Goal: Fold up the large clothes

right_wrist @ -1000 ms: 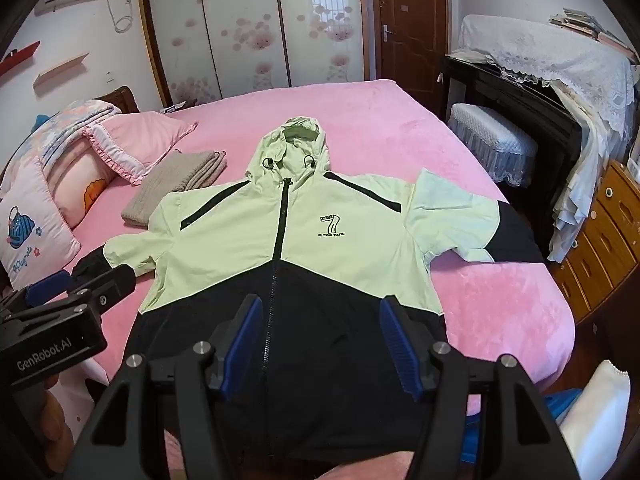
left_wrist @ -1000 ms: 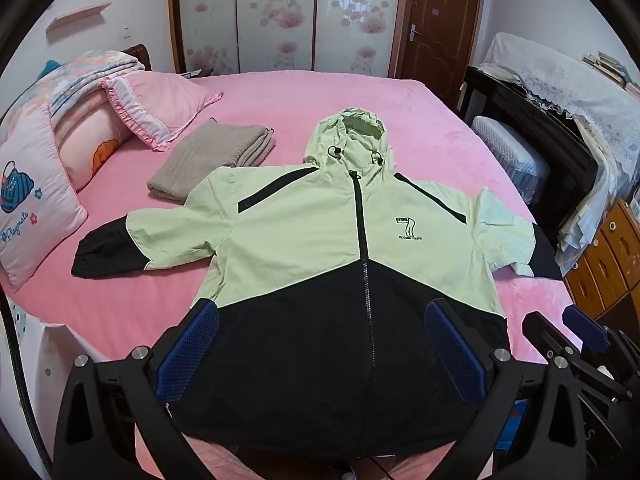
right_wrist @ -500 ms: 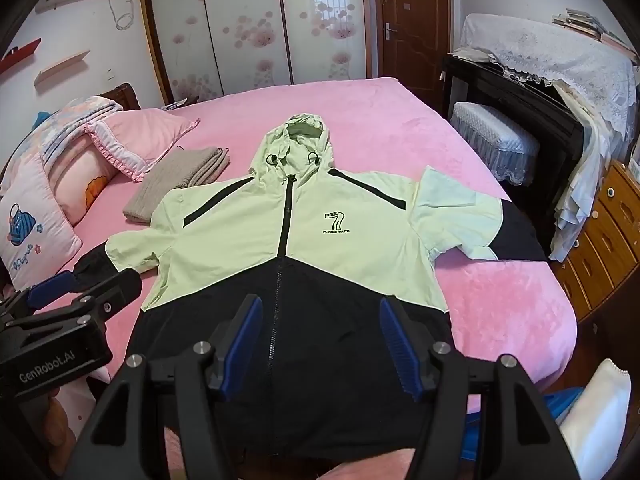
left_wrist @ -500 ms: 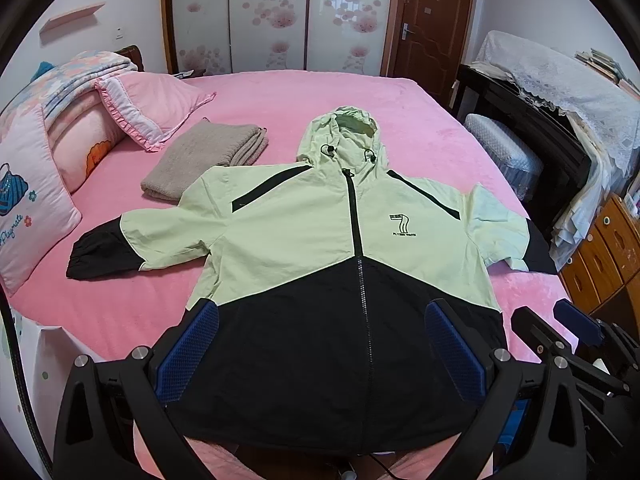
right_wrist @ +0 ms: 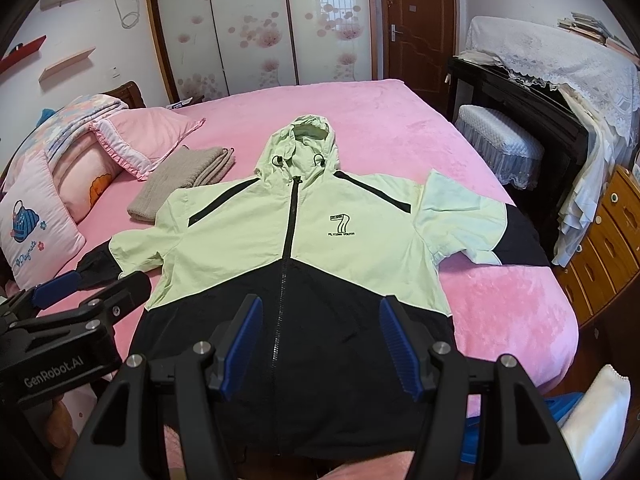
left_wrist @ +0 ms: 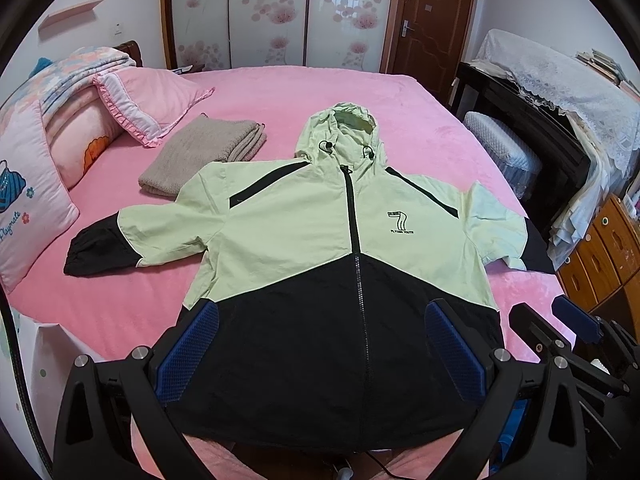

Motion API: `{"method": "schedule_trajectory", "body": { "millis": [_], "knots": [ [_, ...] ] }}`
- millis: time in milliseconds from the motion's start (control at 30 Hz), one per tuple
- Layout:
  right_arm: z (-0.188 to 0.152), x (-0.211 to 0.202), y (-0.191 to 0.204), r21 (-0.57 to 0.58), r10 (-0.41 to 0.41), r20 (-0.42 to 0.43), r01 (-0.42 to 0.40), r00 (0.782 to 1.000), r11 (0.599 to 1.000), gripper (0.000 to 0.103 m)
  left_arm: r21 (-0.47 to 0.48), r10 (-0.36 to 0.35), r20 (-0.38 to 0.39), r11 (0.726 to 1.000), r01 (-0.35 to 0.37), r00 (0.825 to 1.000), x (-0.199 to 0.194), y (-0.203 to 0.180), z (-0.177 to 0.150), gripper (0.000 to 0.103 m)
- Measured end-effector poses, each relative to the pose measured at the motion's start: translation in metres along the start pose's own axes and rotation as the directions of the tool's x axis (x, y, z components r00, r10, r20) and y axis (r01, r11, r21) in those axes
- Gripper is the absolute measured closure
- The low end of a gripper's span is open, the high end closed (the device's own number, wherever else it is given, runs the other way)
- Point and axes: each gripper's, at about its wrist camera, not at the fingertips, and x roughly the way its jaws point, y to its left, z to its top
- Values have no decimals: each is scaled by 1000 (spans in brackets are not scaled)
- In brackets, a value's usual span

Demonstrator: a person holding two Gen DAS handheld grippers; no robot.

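Little is being shifted since the earlier frames: in the left view the jacket [left_wrist: 320, 264] is sitting slightly lower and nearer than a second ago, while both grippers are being kept at the same spread. Parts of the scene are being hidden. The jacket's hem is being cut off behind the gripper bodies in both views, its left cuff is being covered by the left gripper [right_wrist: 92, 284] in the right view, and its right cuff is being lost over the bed [left_wrist: 280, 92] edge. Small print under the chest logo is being blurred in the left view. The jacket is being shown flat on the pink bed, zipped, hood away from the camera, sleeves spread, with a folded towel [left_wrist: 204, 156] lying just beside its shoulder and pillows [left_wrist: 152, 104] beyond. The left gripper is being held above the black lower panel, angled downward, jaws spread wide and gripping nothing. The right gripper [right_wrist: 320, 340] is being held alongside, likewise angled downward, jaws parted and empty.
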Motion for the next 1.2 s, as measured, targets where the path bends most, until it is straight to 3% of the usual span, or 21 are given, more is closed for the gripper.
{"method": "schedule_trajectory", "body": {
  "millis": [1200],
  "knots": [
    [-2, 2, -10, 35, 23, -10, -23, 1000, 999, 42, 7, 3, -9, 1000, -3, 1000, -1, -3, -2, 1]
  ]
}}
